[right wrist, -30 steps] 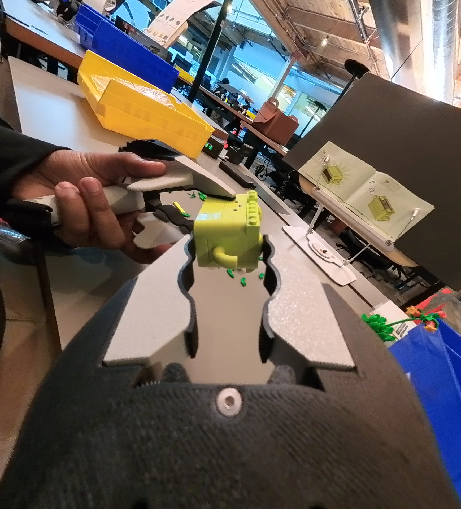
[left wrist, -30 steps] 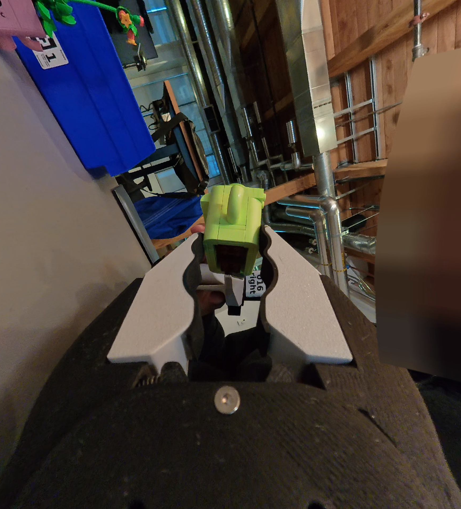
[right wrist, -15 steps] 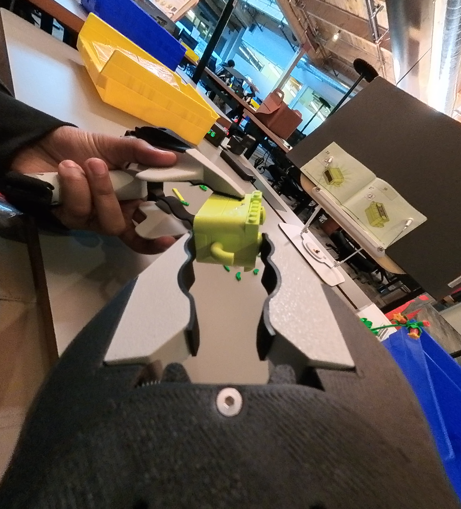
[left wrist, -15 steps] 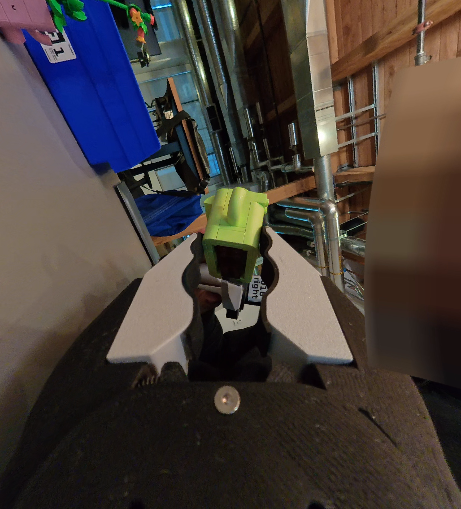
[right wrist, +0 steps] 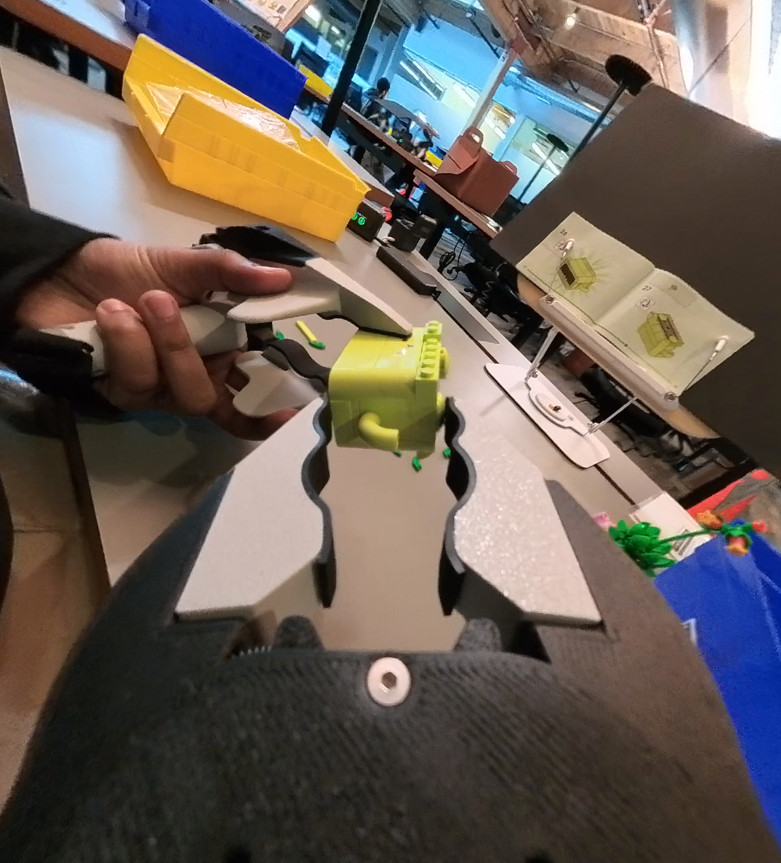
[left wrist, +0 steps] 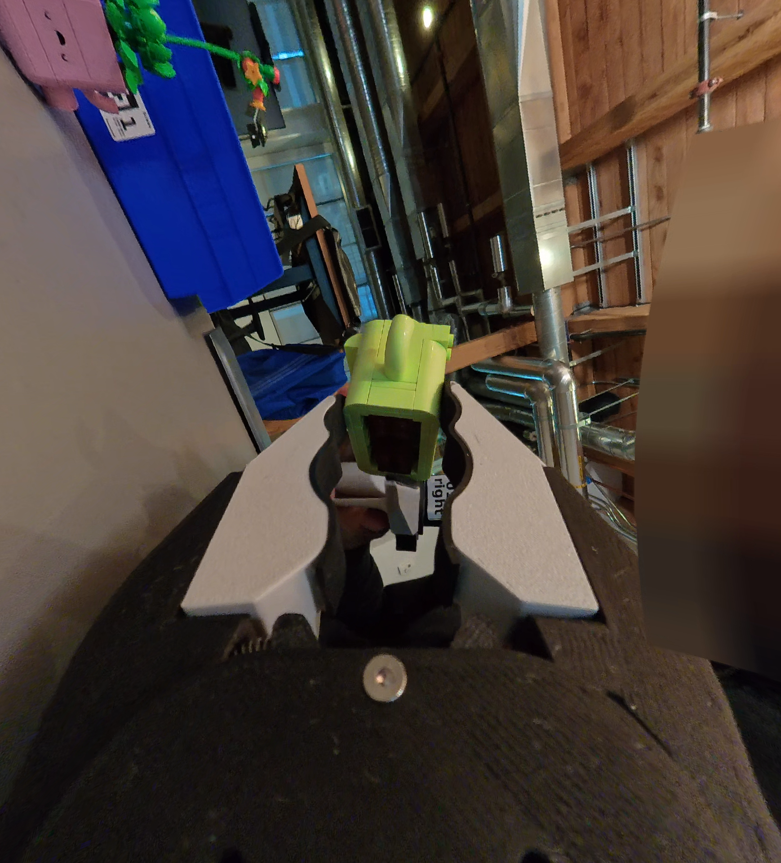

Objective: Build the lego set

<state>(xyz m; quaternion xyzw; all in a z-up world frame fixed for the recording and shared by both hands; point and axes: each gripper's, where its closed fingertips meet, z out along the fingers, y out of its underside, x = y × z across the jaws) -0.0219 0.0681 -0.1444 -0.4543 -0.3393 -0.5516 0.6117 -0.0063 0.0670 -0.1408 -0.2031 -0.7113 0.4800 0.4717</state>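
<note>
Both hand-held grippers, left and right, clamp the lime block, hiding its sides.

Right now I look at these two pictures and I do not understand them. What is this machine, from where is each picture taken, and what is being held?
There is no robot. A person holds a hand tool with two grey fingers in each hand, and each tool carries a camera that looks along its fingers. One picture is from the left gripper, the other from the right gripper. Both appear to grip the same lime-green Lego block above the table. The right view also shows the person's hand holding the left tool. On the table are a yellow tray, small green pieces and an open instruction booklet on a stand.
</note>
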